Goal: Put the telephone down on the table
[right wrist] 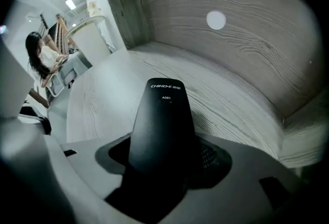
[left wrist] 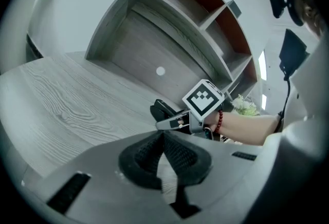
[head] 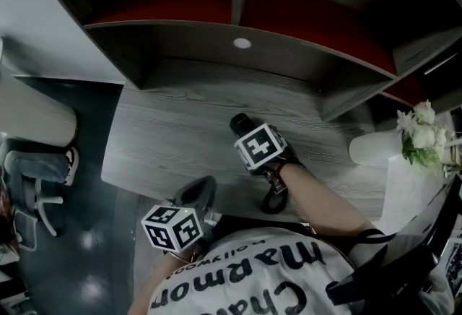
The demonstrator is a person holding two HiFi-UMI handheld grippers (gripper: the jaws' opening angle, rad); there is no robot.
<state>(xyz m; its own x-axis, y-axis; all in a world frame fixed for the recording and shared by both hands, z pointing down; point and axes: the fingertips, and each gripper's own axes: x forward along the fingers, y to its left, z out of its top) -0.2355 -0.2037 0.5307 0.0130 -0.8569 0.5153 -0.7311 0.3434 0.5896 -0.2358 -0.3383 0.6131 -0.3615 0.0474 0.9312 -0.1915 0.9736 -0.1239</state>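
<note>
A black telephone handset (right wrist: 162,125) with white print near its tip stands between the jaws of my right gripper (right wrist: 164,159), which is shut on its sides. In the head view the telephone (head: 241,123) pokes out ahead of the right gripper (head: 247,131) over the middle of the grey wood-grain table (head: 166,133). I cannot tell whether it touches the tabletop. From the left gripper view the telephone (left wrist: 162,110) hangs low over the table. My left gripper (head: 199,194) waits near the table's front edge, pads (left wrist: 154,148) closed together and empty.
A grey shelf unit (head: 238,10) with red-backed compartments rises at the table's far side. A white vase of flowers (head: 422,133) stands at the right. An office chair (head: 36,176) is on the floor at left. A seated person (right wrist: 43,63) is far off.
</note>
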